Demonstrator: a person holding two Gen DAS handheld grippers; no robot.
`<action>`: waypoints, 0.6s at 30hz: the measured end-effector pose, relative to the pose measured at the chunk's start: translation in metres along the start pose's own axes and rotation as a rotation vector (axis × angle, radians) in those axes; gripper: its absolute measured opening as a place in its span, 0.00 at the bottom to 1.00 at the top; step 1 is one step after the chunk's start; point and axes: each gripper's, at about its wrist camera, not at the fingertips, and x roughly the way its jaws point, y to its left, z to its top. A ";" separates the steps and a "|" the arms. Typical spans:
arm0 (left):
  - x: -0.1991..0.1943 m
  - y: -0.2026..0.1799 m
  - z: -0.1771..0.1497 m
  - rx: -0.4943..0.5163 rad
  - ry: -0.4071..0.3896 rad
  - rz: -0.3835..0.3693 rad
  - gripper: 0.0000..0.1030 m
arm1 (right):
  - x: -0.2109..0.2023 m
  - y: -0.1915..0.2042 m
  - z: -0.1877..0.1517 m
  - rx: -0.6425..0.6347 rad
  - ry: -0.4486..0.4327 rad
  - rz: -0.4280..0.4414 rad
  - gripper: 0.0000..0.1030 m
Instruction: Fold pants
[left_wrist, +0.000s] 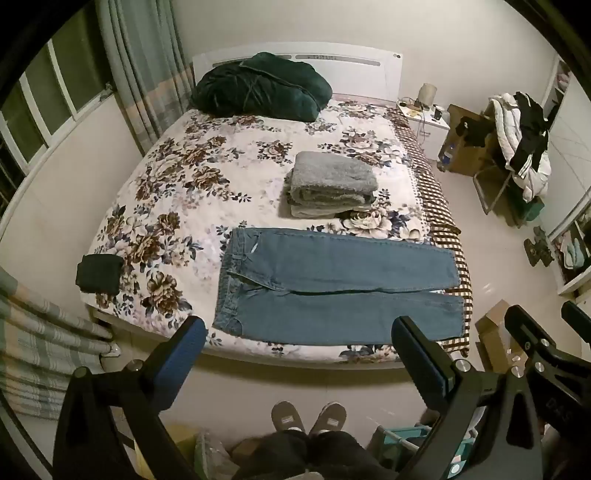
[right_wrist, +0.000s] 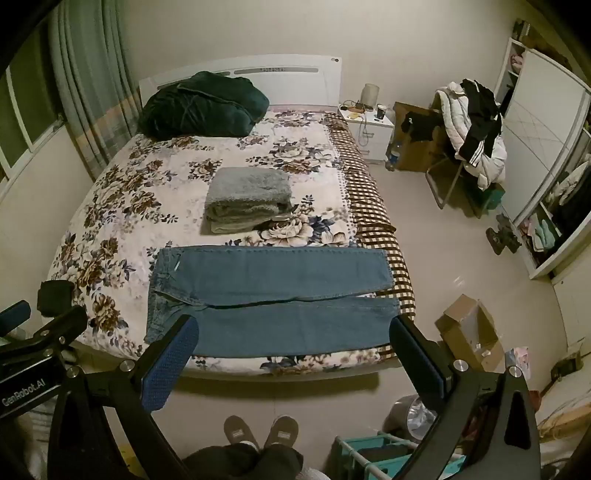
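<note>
Dim, yellowish indoor light — soft shadows, strong fisheye bending, dark corners.

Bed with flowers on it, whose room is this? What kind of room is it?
It looks like a bedroom in someone's home. There is a big bed with a floral cover, a white nightstand beside it, and a wardrobe with clothes. Blue jeans lie flat on the bed.
</note>
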 end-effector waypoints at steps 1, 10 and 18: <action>0.000 0.000 0.000 0.002 0.000 0.001 1.00 | 0.000 0.000 0.000 -0.001 -0.002 -0.001 1.00; 0.000 0.000 0.000 0.005 0.000 -0.006 1.00 | -0.005 0.000 0.000 -0.002 -0.010 -0.004 1.00; -0.001 0.000 -0.001 -0.001 -0.006 -0.001 1.00 | -0.003 0.000 0.000 -0.006 -0.012 -0.007 1.00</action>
